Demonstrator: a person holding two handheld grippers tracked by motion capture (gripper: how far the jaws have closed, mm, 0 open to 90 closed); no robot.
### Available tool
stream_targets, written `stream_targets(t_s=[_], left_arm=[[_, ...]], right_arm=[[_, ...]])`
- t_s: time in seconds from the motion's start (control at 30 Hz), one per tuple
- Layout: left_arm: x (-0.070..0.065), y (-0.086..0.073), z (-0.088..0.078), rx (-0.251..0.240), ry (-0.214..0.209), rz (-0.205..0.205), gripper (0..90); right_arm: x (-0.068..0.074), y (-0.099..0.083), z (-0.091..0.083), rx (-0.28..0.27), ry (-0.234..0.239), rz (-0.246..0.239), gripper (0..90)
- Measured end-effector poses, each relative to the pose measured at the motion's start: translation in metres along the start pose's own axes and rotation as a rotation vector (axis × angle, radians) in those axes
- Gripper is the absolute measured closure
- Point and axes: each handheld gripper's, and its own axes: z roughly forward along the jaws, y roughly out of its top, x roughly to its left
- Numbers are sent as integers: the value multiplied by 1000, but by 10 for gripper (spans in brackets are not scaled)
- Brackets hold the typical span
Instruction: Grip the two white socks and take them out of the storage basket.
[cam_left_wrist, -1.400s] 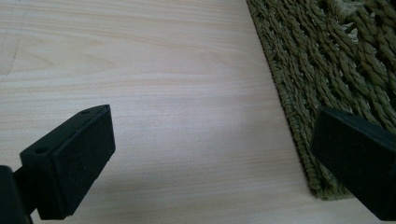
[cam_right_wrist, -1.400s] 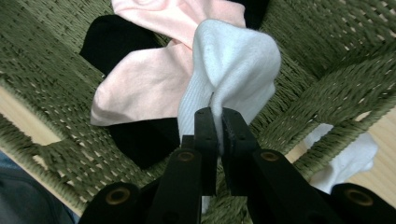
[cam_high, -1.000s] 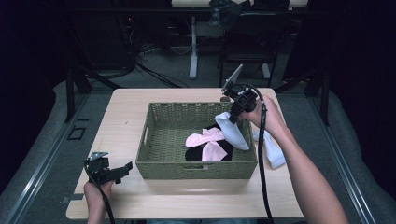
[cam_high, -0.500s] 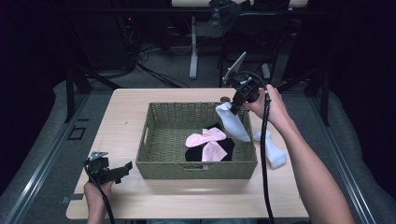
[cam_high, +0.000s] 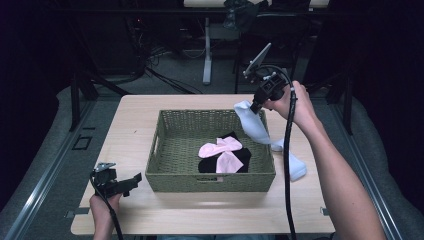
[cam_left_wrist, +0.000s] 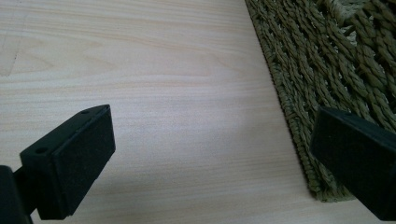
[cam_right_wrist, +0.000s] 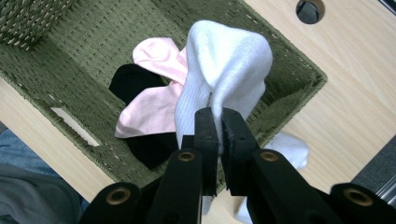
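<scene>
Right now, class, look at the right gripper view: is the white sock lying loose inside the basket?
No. The white sock is pinched between the right gripper's shut fingers, hanging above the basket.

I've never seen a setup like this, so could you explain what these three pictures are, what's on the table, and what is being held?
A person sits at a wooden table with a hand-held two-jaw gripper in each hand. One camera looks down from above; the other two ride on the grippers, looking along their black jaws. A green woven basket holds pink socks and black socks. The right gripper is shut on a white sock, lifted over the basket's edge. Another white sock lies on the table beside the basket. The left gripper rests open near the basket, holding nothing.
</scene>
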Motion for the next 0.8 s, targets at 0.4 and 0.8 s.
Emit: stream_targets(t_s=[0.4,0.8], left_arm=[[0,0,0,0,-1,0,5],[0,0,-1,-4,-1,3,4]], right_arm=[[-23,-22,-22,-24,-37,57,859],[-59,-58,-26,-25,-47,152,858]])
